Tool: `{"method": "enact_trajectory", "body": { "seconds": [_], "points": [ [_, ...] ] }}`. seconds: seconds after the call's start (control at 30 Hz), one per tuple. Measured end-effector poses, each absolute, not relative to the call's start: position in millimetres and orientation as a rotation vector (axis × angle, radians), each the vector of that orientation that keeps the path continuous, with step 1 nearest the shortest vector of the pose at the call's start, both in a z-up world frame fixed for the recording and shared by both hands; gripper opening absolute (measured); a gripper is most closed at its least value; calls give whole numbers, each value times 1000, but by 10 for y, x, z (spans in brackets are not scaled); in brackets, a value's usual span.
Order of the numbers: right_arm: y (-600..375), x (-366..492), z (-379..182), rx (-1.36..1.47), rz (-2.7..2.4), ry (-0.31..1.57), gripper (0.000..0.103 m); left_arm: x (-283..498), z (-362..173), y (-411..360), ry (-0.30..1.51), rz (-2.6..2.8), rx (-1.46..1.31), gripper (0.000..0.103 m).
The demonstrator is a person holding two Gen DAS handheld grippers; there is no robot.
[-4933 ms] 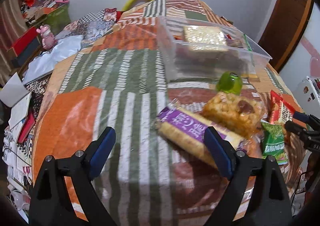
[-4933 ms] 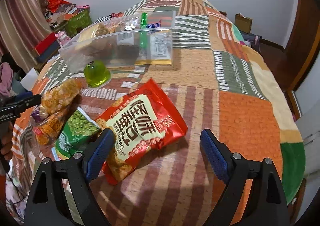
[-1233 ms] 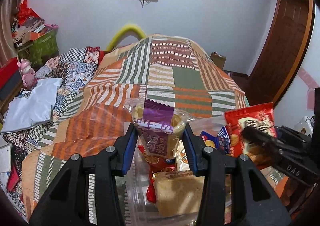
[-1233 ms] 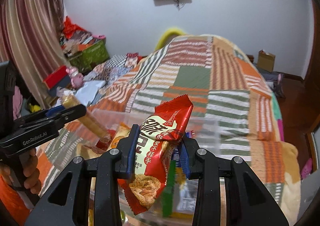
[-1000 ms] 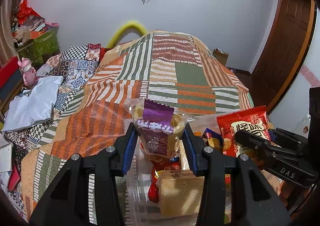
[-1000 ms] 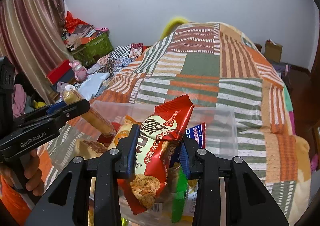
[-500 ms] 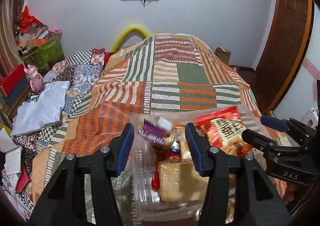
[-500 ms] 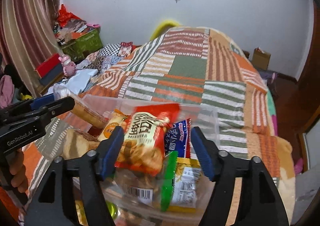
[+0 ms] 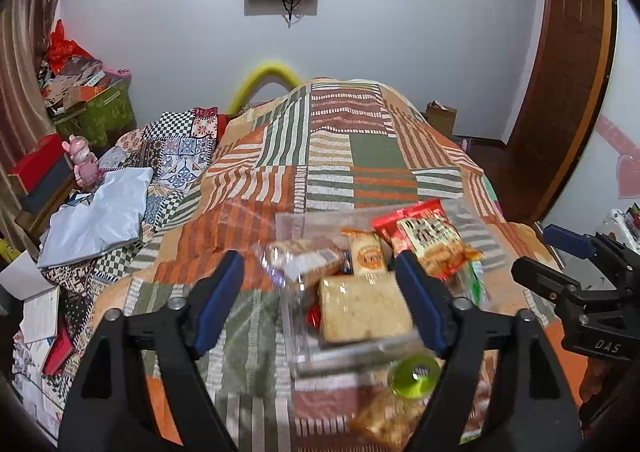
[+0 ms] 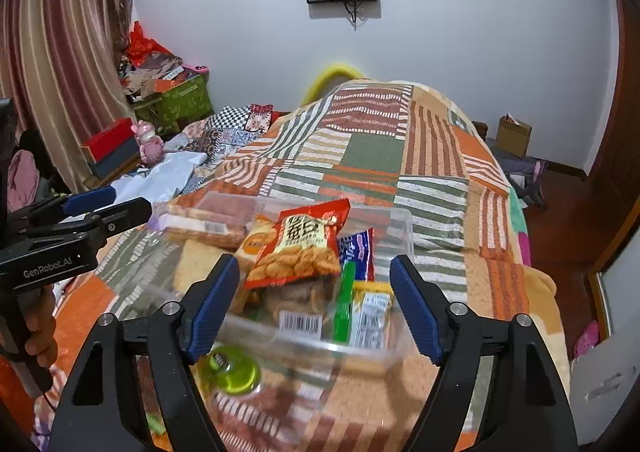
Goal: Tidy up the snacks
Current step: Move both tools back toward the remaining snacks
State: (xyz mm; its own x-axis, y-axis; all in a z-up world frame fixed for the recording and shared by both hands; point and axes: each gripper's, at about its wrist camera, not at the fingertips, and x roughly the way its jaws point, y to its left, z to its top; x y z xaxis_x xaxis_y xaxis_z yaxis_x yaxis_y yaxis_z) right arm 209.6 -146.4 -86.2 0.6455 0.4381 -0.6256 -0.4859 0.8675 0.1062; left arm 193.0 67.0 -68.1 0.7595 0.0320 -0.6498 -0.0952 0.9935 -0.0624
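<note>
Both tongs stand spread wide with nothing between their blue pads. From the left wrist view, the left gripper (image 9: 320,294) fills the lower half of the frame, its jaws apart on either side of a clear plastic bin (image 9: 292,324) at lower centre. From the right wrist view, the right gripper (image 10: 314,306) frames the same bin (image 10: 400,219) from its other side, jaws equally wide.

The bin sits on a patchwork bedspread (image 9: 360,155) of orange, green and striped squares that runs up the middle of both frames. Snacks lie heaped inside it. A red snack bag (image 10: 300,244) rests on top at centre, tilted, as if dropped rather than laid flat. A long wrapped biscuit pack (image 10: 200,226) lies across the bin's left rim, partly overhanging; it is blurred in the left view. A pale wrapped cake (image 9: 362,310) sits near the bin's front wall.

Two snacks are outside the bin, low in the left view: a green jelly cup (image 9: 414,376) just in front of it, and a crumbly golden packet (image 9: 384,420) below that. Judging from this, the open jaws suit going for these next. The task looks mostly done.
</note>
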Motion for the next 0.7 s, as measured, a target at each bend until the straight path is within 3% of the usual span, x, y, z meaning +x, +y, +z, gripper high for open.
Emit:
{"method": "enact_trajectory", "body": {
  "seconds": [0.33, 0.7],
  "points": [
    [-1542, 1599, -1021, -74, 546, 730, 80, 1384, -860, 528, 772, 32, -97, 86],
    [-1452, 1173, -1643, -46, 592, 918, 80, 902, -1270, 418, 873, 3, -104, 86]
  ]
}}
